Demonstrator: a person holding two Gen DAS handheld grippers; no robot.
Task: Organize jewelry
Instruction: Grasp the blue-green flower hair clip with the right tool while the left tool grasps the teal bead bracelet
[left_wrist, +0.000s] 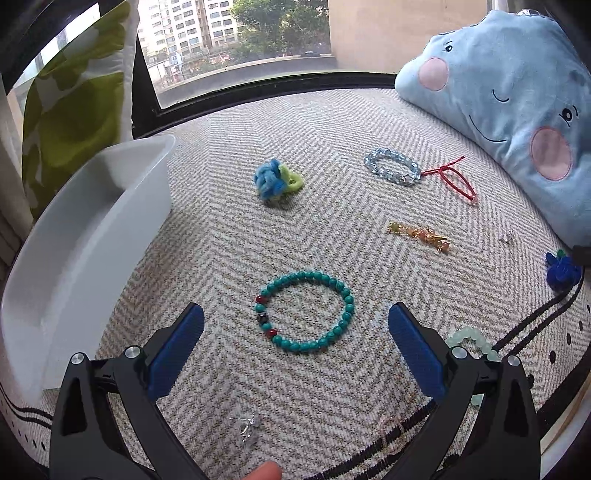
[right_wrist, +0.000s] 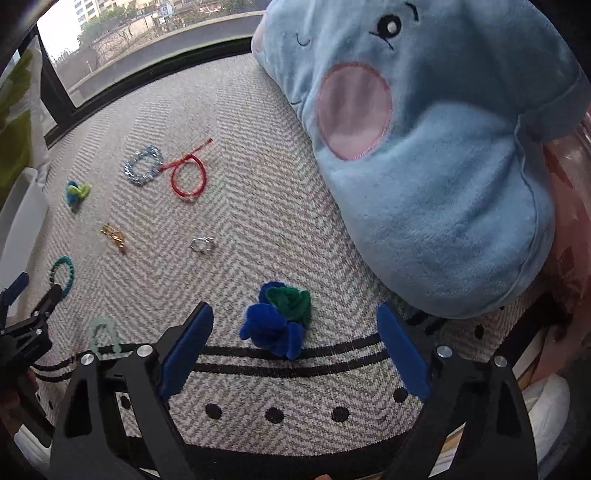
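1. White tray (left_wrist: 92, 221) at far left, open side up, nothing seen inside: likely drop-off for each piece; rim to be cleared from above, not nudged sideways.
2. Left gripper (left_wrist: 295, 328) released, blue pads wide apart, hovering over the turquoise bracelet (left_wrist: 304, 312), which lies flat on the herringbone cushion (left_wrist: 229, 229), not yet touched.
3. Best pinched across one side of the bead ring, since a grip on the hollow middle would close on nothing; pads pressed slightly into the fabric to catch the beads.
4. Pale green bracelet (left_wrist: 476, 343) just beside the right pad; worth avoiding on closing.
5. Open fabric between bracelet and tray, a clear path leftward.
6. Right gripper (right_wrist: 295, 332) also released, straddling the blue-green chenille knot (right_wrist: 277, 321) near the striped cushion edge.
7. Blue plush pillow (right_wrist: 424, 166) crowding the right side; little room there.
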